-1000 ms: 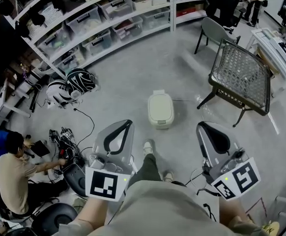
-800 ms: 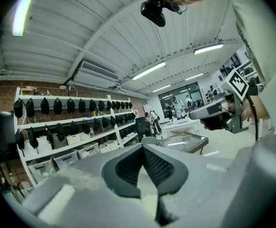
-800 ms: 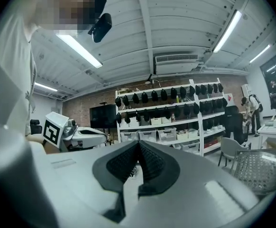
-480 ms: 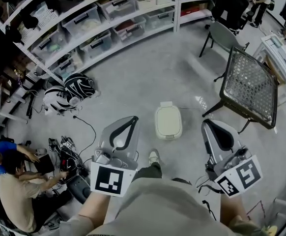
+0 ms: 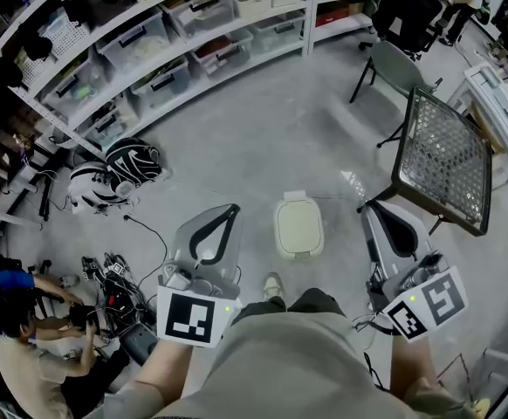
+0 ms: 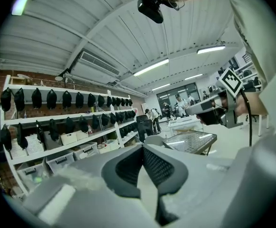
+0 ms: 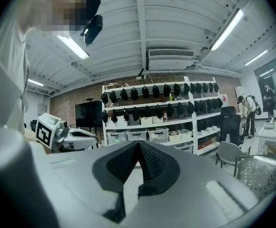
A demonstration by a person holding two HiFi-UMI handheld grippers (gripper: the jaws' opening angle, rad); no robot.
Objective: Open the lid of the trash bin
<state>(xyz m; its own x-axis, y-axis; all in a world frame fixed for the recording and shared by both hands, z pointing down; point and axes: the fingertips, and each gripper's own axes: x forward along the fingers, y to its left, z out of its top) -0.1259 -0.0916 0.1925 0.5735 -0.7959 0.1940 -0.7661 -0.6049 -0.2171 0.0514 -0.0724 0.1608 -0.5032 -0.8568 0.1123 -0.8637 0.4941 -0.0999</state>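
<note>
Grey workshop floor, clutter round the edges. Nearest the person, the left gripper (image 5: 228, 211) and right gripper (image 5: 376, 213) both have their jaws pinched together on nothing. One hangs either side of the trash bin (image 5: 298, 227), and neither is touching it. The bin sits just past the person's shoe (image 5: 272, 285), lid down. Looks like the approach step. Next move probably needs a gripper lowered to the lid's edge. Shelves (image 5: 167, 42) stand well beyond the bin.
</note>
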